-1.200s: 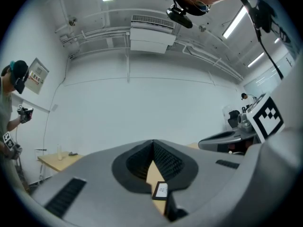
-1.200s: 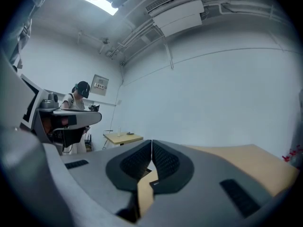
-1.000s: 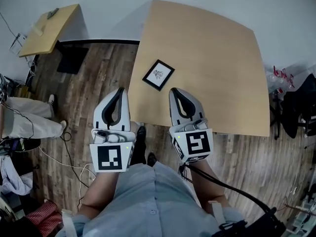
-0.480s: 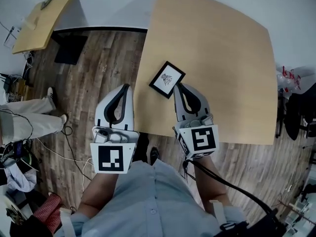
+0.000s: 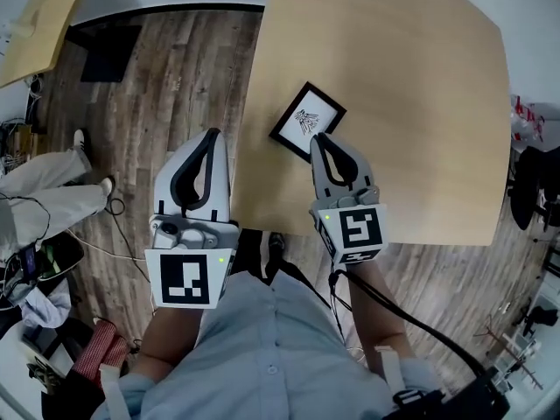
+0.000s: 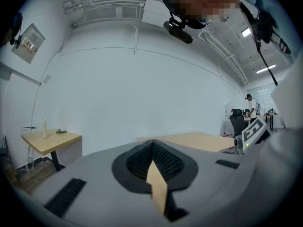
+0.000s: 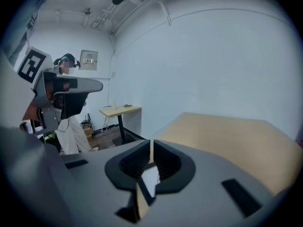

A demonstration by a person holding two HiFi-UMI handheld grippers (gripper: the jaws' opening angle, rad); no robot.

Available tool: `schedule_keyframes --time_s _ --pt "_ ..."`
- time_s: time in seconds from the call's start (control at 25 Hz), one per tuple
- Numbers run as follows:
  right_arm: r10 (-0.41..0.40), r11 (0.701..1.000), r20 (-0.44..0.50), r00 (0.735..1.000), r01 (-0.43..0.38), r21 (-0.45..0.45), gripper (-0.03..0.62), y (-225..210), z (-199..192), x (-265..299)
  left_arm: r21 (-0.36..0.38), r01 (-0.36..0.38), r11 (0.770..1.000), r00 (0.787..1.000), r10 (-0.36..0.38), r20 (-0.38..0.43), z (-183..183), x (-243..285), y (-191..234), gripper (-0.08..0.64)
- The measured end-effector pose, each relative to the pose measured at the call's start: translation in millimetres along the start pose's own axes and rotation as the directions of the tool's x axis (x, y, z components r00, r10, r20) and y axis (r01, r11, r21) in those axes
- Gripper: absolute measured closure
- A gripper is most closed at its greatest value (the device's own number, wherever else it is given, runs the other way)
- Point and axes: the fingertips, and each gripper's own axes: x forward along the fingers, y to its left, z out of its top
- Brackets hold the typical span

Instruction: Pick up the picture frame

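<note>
The picture frame (image 5: pixel 308 121), black with a white mat and a small drawing, lies flat near the left edge of the light wooden table (image 5: pixel 394 68). My right gripper (image 5: pixel 320 138) hovers with its tip at the frame's near right edge. Its jaws are opening, with only a narrow slit between them. In the right gripper view the frame (image 7: pixel 150 181) shows below through the gap behind the tips (image 7: pixel 151 143), and nothing is gripped. My left gripper (image 5: pixel 213 135) is shut and empty, left of the table edge over the floor. Its tips (image 6: pixel 152 143) meet.
A second small desk (image 5: pixel 35 24) stands at the far left by the wall. A person's legs (image 5: pixel 44 191) and cables are on the wood floor at left. Dark clutter sits beyond the table's right edge (image 5: pixel 534 182). The far part of the table is bare wood.
Both grippers have moved forward and down toward the table. The right gripper's tip has gone from short of the frame to its near edge. The frame has not shifted on the table.
</note>
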Motion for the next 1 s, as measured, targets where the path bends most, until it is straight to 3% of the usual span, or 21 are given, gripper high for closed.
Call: schedule_keyframes --time_s 0.2,0.48,0.72,1.0 --pt "0.069 0.998 -0.129 0.989 -0.068 0.009 0.516 13.3 -56.2 19.4 -0.008 0.003 1.0 0.998 -0.004 -0.058 -23.1 12.8 7.6 0.558" --pt "0.11 0.994 -0.253 0.961 -0.109 0.019 0.494 22.6 -102.2 47.9 -0.023 0.007 1.0 0.994 -0.01 -0.106 -52.4 30.3 24.5 0.558" --pt "0.135 0.99 -0.339 0.931 -0.137 0.017 0.48 25.3 -116.1 49.0 -0.036 0.002 0.999 0.993 -0.007 -0.12 -52.2 35.3 29.0 0.558" --pt "0.188 0.981 -0.358 0.914 -0.193 0.022 0.476 28.0 -118.5 45.4 -0.045 0.002 0.999 0.992 -0.007 -0.126 -56.2 39.1 28.8 0.558"
